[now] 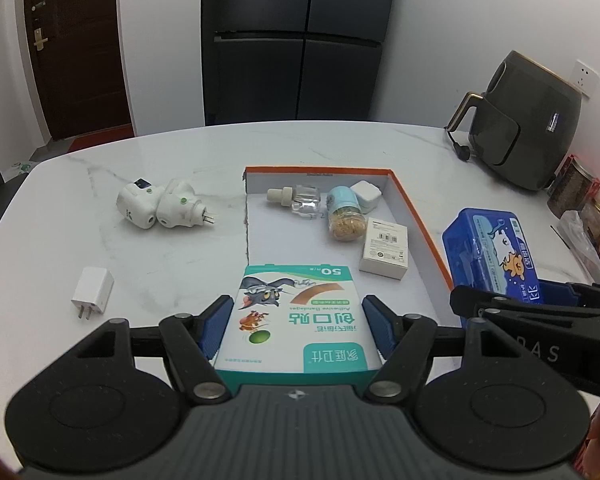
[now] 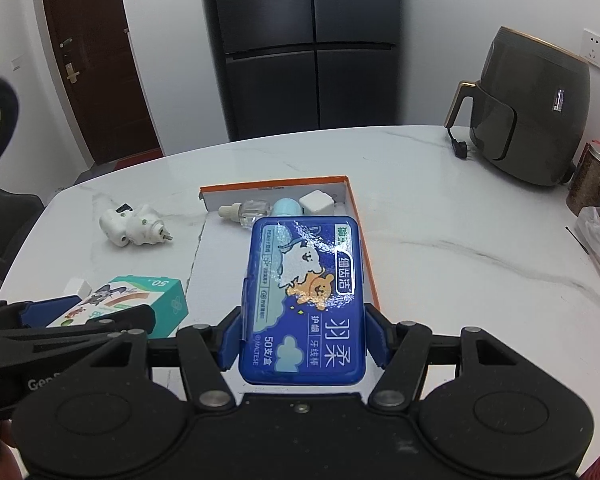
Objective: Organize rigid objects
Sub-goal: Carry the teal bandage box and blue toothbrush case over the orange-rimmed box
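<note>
Bench left: we leave two white plugs (image 1: 164,210) and charger (image 1: 92,290) loose | left claw (image 1: 296,328) clamps bandage box (image 1: 296,320), carrying it to orange-rimmed tray (image 1: 420,216) | right claw (image 2: 302,336) clamps blue floss case (image 2: 304,296) above tray's right edge, ready to set down

Left wrist view: mounted just behind the left gripper (image 1: 296,328), looking forward and steeply down along its fingers, close over the white table (image 1: 148,280). Right wrist view: same mounting behind the right gripper (image 2: 302,336), same tilt, just beside the other. Shared by both: orange-rimmed tray (image 1: 420,216) near 12 o'clock, fridge (image 2: 312,44) beyond, air fryer (image 2: 536,108) at 2 o'clock
</note>
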`<act>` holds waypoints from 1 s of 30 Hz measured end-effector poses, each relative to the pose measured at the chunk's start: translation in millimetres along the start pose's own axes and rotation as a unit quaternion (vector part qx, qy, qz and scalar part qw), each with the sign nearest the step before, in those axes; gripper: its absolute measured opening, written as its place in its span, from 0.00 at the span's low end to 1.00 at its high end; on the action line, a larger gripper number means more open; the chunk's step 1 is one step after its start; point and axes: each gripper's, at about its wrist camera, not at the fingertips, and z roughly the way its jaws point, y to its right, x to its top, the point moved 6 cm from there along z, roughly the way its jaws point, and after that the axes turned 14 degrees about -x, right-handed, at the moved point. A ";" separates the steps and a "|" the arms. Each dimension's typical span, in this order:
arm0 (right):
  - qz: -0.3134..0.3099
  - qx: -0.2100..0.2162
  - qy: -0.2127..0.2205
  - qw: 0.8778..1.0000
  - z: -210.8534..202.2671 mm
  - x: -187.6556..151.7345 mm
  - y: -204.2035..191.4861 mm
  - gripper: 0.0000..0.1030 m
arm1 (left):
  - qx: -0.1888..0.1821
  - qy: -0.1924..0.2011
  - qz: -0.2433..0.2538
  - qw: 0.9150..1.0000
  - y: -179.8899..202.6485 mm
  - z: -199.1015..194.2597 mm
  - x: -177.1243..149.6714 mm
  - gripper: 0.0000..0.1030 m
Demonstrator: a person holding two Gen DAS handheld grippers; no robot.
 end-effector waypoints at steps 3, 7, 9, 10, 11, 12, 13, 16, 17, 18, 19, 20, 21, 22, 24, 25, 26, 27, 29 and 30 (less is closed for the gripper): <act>0.002 0.000 -0.002 1.000 2.6 0.6 2.3 0.71 | -0.001 -0.002 0.000 1.000 1.4 3.0 1.0 0.69; 0.005 -0.001 -0.003 1.000 7.0 2.5 5.3 0.71 | -0.002 -0.003 0.000 1.000 3.4 7.3 2.8 0.69; 0.005 -0.002 -0.004 1.000 9.3 3.9 7.0 0.71 | -0.002 -0.003 0.001 1.000 4.7 9.9 4.5 0.69; 0.006 -0.002 -0.004 1.000 10.5 4.7 7.7 0.71 | -0.003 -0.003 0.002 1.000 5.2 11.3 5.7 0.69; 0.006 -0.002 -0.004 1.000 11.7 5.6 8.2 0.71 | -0.003 -0.003 0.002 1.000 5.6 12.7 6.6 0.69; 0.006 -0.003 -0.005 1.000 13.2 6.6 8.7 0.71 | -0.003 -0.004 0.003 1.000 6.1 14.2 7.8 0.69; 0.006 -0.003 -0.005 1.000 14.8 7.8 9.2 0.71 | -0.004 -0.004 0.003 1.000 6.6 15.4 8.5 0.69; 0.007 -0.004 -0.006 1.000 19.5 11.2 10.9 0.71 | -0.004 -0.004 0.004 1.000 7.4 20.1 13.2 0.69; 0.007 -0.005 -0.006 1.000 21.0 12.3 11.2 0.71 | -0.005 -0.004 0.004 1.000 7.5 21.5 14.4 0.69; 0.007 -0.005 -0.007 1.000 23.0 13.7 11.5 0.71 | -0.005 -0.004 0.003 1.000 7.6 23.1 16.1 0.69; 0.007 -0.006 -0.007 1.000 25.2 14.9 11.9 0.71 | -0.005 -0.004 0.003 1.000 7.5 24.6 17.7 0.69; 0.007 -0.006 -0.008 1.000 26.8 15.9 11.9 0.71 | -0.006 -0.004 0.003 1.000 7.5 26.6 19.4 0.69; 0.007 -0.006 -0.009 1.000 28.7 17.2 12.1 0.71 | -0.007 -0.004 0.003 1.000 7.7 28.4 21.1 0.69; 0.007 -0.006 -0.010 1.000 30.4 18.2 12.4 0.71 | -0.007 -0.005 0.004 1.000 8.0 30.4 22.6 0.69; 0.004 -0.007 -0.011 1.000 34.1 20.7 12.1 0.71 | -0.007 -0.005 0.005 1.000 7.9 34.0 25.2 0.69; 0.004 -0.008 -0.012 1.000 35.8 21.7 12.1 0.71 | -0.007 -0.005 0.004 1.000 7.5 35.6 26.3 0.69; 0.004 -0.008 -0.013 1.000 37.7 23.0 12.0 0.71 | -0.008 -0.005 0.003 1.000 6.9 37.2 27.5 0.69; 0.005 -0.009 -0.014 1.000 39.5 24.2 11.7 0.71 | -0.008 -0.006 0.002 1.000 6.3 38.9 28.6 0.69; 0.004 -0.009 -0.014 1.000 42.9 27.0 11.0 0.71 | -0.009 -0.007 0.002 1.000 4.9 42.5 30.4 0.69; 0.003 -0.010 -0.015 1.000 44.9 28.4 10.6 0.71 | -0.009 -0.009 0.002 1.000 4.1 44.2 31.2 0.69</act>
